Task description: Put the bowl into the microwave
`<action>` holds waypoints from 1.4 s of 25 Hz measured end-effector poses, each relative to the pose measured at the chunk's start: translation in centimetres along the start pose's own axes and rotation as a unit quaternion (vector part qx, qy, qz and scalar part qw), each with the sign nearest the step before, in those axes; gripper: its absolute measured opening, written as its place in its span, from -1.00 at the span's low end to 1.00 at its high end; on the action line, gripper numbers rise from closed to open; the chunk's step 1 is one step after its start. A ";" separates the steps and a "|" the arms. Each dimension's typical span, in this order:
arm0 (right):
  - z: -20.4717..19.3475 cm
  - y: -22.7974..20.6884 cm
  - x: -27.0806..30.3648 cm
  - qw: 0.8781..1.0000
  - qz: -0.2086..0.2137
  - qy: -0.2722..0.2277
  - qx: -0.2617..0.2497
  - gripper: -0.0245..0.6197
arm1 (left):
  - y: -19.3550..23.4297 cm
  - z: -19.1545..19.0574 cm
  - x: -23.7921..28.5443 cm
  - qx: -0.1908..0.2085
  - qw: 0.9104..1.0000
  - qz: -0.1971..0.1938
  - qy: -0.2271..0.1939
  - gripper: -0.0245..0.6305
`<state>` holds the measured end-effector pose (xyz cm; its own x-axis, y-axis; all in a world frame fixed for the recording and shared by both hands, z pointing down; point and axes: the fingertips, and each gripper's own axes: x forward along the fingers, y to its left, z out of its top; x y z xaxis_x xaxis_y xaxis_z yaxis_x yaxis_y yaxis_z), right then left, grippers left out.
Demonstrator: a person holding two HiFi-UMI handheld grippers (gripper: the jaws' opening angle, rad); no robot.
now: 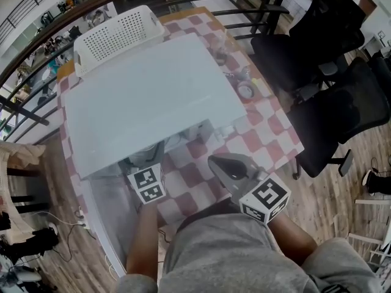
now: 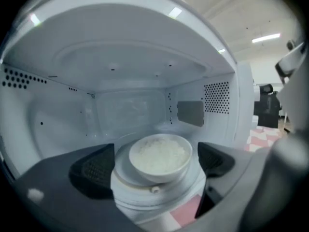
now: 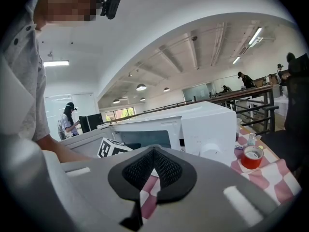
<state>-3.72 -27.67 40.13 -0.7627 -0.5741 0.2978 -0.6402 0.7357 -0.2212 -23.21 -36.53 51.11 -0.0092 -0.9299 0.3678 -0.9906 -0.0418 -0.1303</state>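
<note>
A white bowl [image 2: 161, 156] of rice stands on a white plate inside the open white microwave [image 1: 153, 96], near the front of the cavity [image 2: 125, 110]. My left gripper [image 2: 157, 167] is open. Its dark pads [image 2: 94, 170] flank the bowl with a gap on each side. In the head view only its marker cube [image 1: 148, 184] shows at the microwave's front; the jaws and bowl are hidden under the microwave top. My right gripper [image 1: 227, 163] [image 3: 153, 151] hovers over the table to the right of the opening, shut with nothing in it.
The microwave door [image 1: 101, 215] hangs open at the lower left. The red-and-white checked table [image 1: 256, 136] bears a white basket [image 1: 116, 35] behind the microwave and a tape roll [image 1: 246, 91] [image 3: 251, 157] at its right. Black office chairs [image 1: 339, 118] stand right of the table.
</note>
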 end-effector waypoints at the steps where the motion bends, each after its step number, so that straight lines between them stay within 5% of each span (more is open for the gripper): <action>1: 0.2 -0.2 -0.1 1.000 -0.002 -0.001 0.000 -0.93 | -0.1 0.2 -0.5 0.000 1.000 -0.001 -0.003 0.72; 12: 1.9 0.4 -0.8 0.999 -0.002 -0.030 0.018 -0.93 | -4.1 3.1 -9.0 -0.068 0.995 -0.052 -0.047 0.63; 17: 2.1 1.8 -0.8 0.999 0.001 -0.035 0.011 -0.93 | -6.2 5.4 -13.4 -0.047 0.991 -0.095 -0.081 0.54; 23: 2.1 3.7 -0.6 0.999 0.005 -0.040 0.002 -0.93 | -6.4 8.1 -17.0 -0.050 0.985 -0.104 -0.125 0.02; 29: 2.4 4.4 -0.6 0.999 -0.007 -0.041 -0.008 -0.93 | -4.9 6.9 -18.2 -0.052 0.990 -0.063 -0.111 -0.82; 35: 2.2 5.0 -0.2 1.000 0.001 -0.027 -0.015 -0.93 | -3.3 6.4 -18.5 -0.062 0.991 -0.041 -0.109 -0.89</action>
<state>-6.92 -24.66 36.93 -0.7680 -0.5914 0.2459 -0.6367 0.7466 -0.1929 -18.91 -21.56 38.80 0.0885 -0.9827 0.1626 -0.9961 -0.0879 0.0113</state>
